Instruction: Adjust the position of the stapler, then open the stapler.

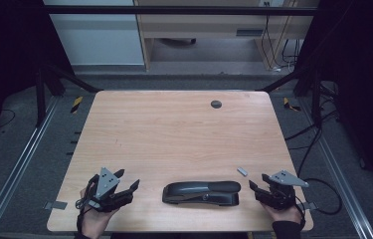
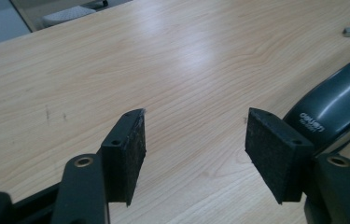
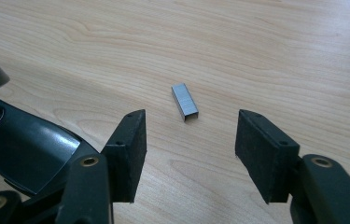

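Observation:
A black stapler [image 1: 201, 193] lies lengthwise on the wooden table [image 1: 174, 129] near its front edge. A small strip of silver staples [image 1: 242, 171] rests just behind the stapler's right end; in the right gripper view the staples [image 3: 185, 101] lie ahead of the jaws. My left gripper [image 1: 126, 182] is to the left of the stapler, open, with nothing between its jaws [image 2: 196, 149]; the stapler [image 2: 338, 102] shows past its right jaw. My right gripper [image 1: 258, 183] is at the stapler's right end, open and empty [image 3: 189, 151], with the stapler [image 3: 18, 144] at its left.
A dark round grommet [image 1: 216, 104] sits in the table near the far edge. Black frame rails and cables run along both sides of the table. A wooden cabinet [image 1: 209, 25] stands beyond the table.

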A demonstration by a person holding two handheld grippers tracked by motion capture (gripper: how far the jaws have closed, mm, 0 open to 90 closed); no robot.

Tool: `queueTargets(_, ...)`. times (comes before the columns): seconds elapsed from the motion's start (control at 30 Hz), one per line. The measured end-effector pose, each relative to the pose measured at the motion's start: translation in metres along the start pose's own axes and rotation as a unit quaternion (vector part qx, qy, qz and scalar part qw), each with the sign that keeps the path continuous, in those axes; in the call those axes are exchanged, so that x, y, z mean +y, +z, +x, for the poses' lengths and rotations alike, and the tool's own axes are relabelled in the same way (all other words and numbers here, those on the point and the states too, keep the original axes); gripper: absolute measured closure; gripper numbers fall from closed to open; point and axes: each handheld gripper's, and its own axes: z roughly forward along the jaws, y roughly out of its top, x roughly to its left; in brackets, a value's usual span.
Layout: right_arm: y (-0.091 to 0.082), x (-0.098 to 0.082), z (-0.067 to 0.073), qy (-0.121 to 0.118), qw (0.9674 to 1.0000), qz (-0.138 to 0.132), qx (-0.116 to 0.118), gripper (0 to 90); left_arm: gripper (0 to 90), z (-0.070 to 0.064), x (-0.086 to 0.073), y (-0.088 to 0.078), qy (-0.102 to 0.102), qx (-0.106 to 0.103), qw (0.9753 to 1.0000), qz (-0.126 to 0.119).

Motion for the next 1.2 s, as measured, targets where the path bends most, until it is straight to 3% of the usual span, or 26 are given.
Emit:
queueTargets(0.4,0.0,-0.002,-0.001,-0.005,1.0,0.002,-0.003,42.0,37.0,-0.029,0.013,-0.002,0.046,-0.017,0.9988,-0.002)
queueTargets(0.53,0.0,-0.002,-0.001,-0.004,1.0,0.001,-0.003,41.7,36.3,-0.038,0.02,-0.003,0.059,-0.032,0.9978,-0.002)
queueTargets(0.57,0.0,-0.002,-0.001,-0.004,1.0,0.001,-0.003,41.6,36.3,-0.041,0.022,-0.002,0.072,-0.033,0.9968,-0.003)
queueTargets(0.67,0.001,-0.002,-0.001,-0.006,1.0,0.002,-0.002,41.3,36.2,-0.047,0.026,-0.001,0.08,-0.042,0.9959,0.005)
queueTargets(0.87,0.0,-0.002,-0.001,-0.006,1.0,-0.002,-0.006,40.7,36.0,-0.057,0.036,0.002,0.093,-0.048,0.9944,-0.007)
queueTargets(1.2,0.001,-0.002,-0.001,-0.001,1.0,0.002,-0.008,40.5,35.8,-0.078,0.051,0.006,0.117,-0.058,0.9914,-0.007)
